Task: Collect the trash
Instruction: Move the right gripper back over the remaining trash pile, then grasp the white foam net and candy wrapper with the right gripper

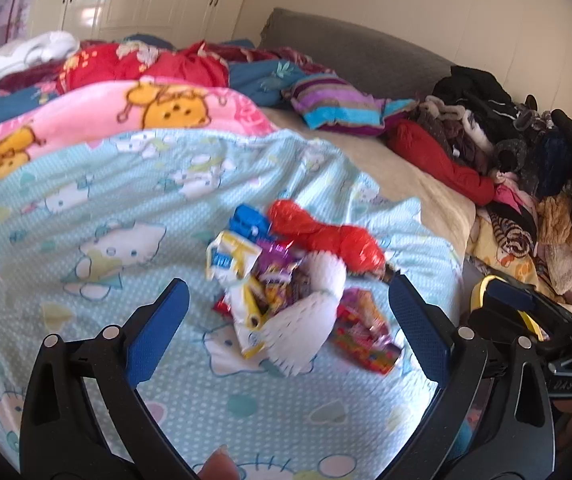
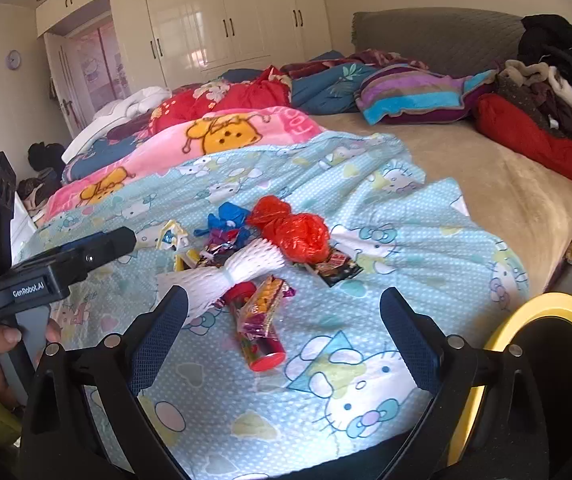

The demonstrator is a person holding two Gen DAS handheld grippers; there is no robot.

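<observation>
A heap of trash lies on the light-blue cartoon-cat quilt [image 1: 86, 216]: a red plastic bag [image 1: 326, 236], a white foam net sleeve [image 1: 310, 312], a blue wrapper [image 1: 248, 220], white-yellow packets [image 1: 232, 256] and a colourful snack pack [image 1: 366, 336]. My left gripper [image 1: 288, 320] is open and empty, its jaws either side of the heap, just short of it. In the right wrist view the heap shows the red bag [image 2: 290, 232], foam net [image 2: 226, 276] and a red tube [image 2: 260, 336]. My right gripper [image 2: 284, 324] is open and empty near the tube.
Folded blankets [image 2: 222, 136] line the left of the bed. A striped pillow [image 2: 414, 92] and a clothes pile [image 1: 526, 168] lie at the right. A yellow-rimmed bin [image 2: 546, 340] stands at the bed's right edge. The left gripper's body [image 2: 46, 272] shows at the left.
</observation>
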